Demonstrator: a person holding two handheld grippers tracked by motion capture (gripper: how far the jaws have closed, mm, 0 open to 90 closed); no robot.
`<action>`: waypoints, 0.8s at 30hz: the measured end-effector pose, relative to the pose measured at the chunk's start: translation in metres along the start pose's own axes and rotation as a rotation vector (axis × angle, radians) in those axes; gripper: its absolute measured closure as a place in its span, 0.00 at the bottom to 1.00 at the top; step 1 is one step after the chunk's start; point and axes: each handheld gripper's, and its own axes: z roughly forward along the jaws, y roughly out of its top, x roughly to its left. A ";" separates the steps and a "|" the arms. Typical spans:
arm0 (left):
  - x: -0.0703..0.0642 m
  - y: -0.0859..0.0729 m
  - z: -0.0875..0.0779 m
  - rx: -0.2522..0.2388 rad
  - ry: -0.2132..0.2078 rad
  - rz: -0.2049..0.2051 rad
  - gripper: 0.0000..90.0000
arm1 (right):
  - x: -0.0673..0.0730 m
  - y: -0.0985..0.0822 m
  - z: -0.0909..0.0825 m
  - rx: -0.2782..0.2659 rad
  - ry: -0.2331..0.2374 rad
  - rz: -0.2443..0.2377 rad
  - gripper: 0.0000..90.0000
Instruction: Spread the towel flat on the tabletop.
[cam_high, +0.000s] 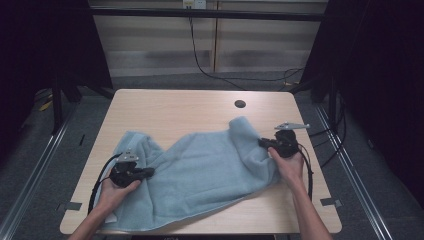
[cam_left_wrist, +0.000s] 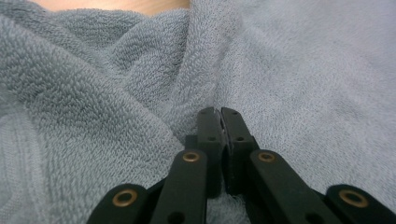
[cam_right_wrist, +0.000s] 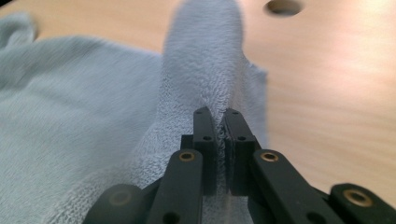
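A towel (cam_high: 200, 172) lies spread across the near half of the surface (cam_high: 175, 107), reaching from its left edge toward its right. Taking the towel as landmark: the left hand-held gripper (cam_high: 149, 172) sits on its left part, jaws closed into a fold of the cloth; the right hand-held gripper (cam_high: 261, 142) is at its right end, jaws pinching a raised ridge there. A round hole (cam_high: 240, 104) lies behind the towel, well apart, toward the right.
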 end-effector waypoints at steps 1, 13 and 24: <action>0.001 -0.004 -0.004 -0.003 0.002 -0.005 0.98 | -0.005 0.004 -0.004 -0.015 -0.007 0.011 0.95; -0.008 -0.016 -0.019 -0.011 -0.043 -0.054 0.90 | -0.010 0.031 0.007 -0.067 -0.059 0.015 0.66; -0.009 0.017 -0.025 -0.097 -0.053 -0.042 0.77 | 0.021 -0.028 -0.039 0.008 0.034 -0.011 0.60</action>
